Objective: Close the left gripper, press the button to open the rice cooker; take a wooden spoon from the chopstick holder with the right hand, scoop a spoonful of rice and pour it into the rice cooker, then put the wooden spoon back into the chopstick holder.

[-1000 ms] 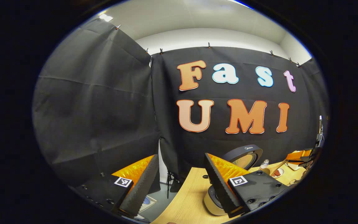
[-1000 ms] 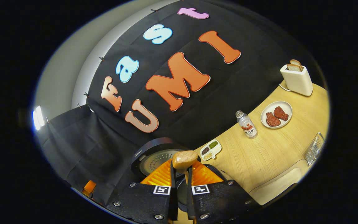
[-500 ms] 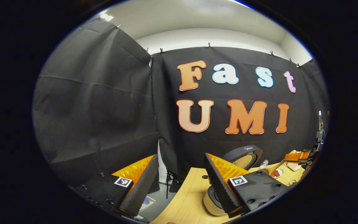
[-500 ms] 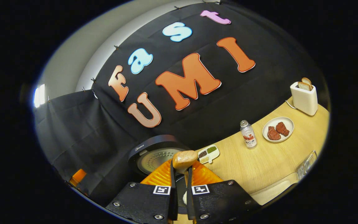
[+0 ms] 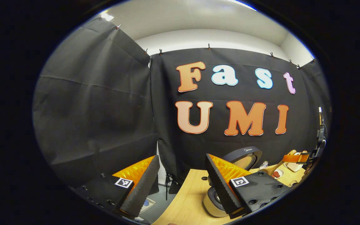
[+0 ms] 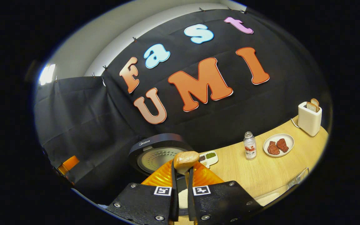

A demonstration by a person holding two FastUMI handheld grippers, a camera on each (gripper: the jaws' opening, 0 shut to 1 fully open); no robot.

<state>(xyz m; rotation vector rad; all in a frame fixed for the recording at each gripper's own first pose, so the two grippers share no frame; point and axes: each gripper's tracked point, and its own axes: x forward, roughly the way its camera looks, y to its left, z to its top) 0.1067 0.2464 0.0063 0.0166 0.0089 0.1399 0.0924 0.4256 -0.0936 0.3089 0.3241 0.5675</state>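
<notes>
My right gripper (image 6: 181,172) is shut on the handle of the wooden spoon (image 6: 185,160), whose bowl sticks out past the fingertips. Just behind and below it stands the rice cooker (image 6: 155,147), dark lid raised; something white shows in its pot (image 6: 183,198) through the slit between my fingers. My left gripper (image 5: 181,187) hangs open and holds nothing, at the table's left end. From there the cooker's body (image 5: 211,204) sits behind my right finger and its raised lid (image 5: 244,156) above it. Farther right is the other gripper (image 5: 297,158), orange.
On the wooden table (image 6: 261,172) stand a small divided dish of beans (image 6: 209,156), a water bottle (image 6: 250,149), a plate of red meat (image 6: 278,145) and a white toaster with bread (image 6: 309,119). A clear rack (image 6: 298,179) sits at the front right edge.
The right gripper has rolled back toward level with the spoon still in it, above the open cooker; more white now shows in the pot. The left gripper has barely shifted.
</notes>
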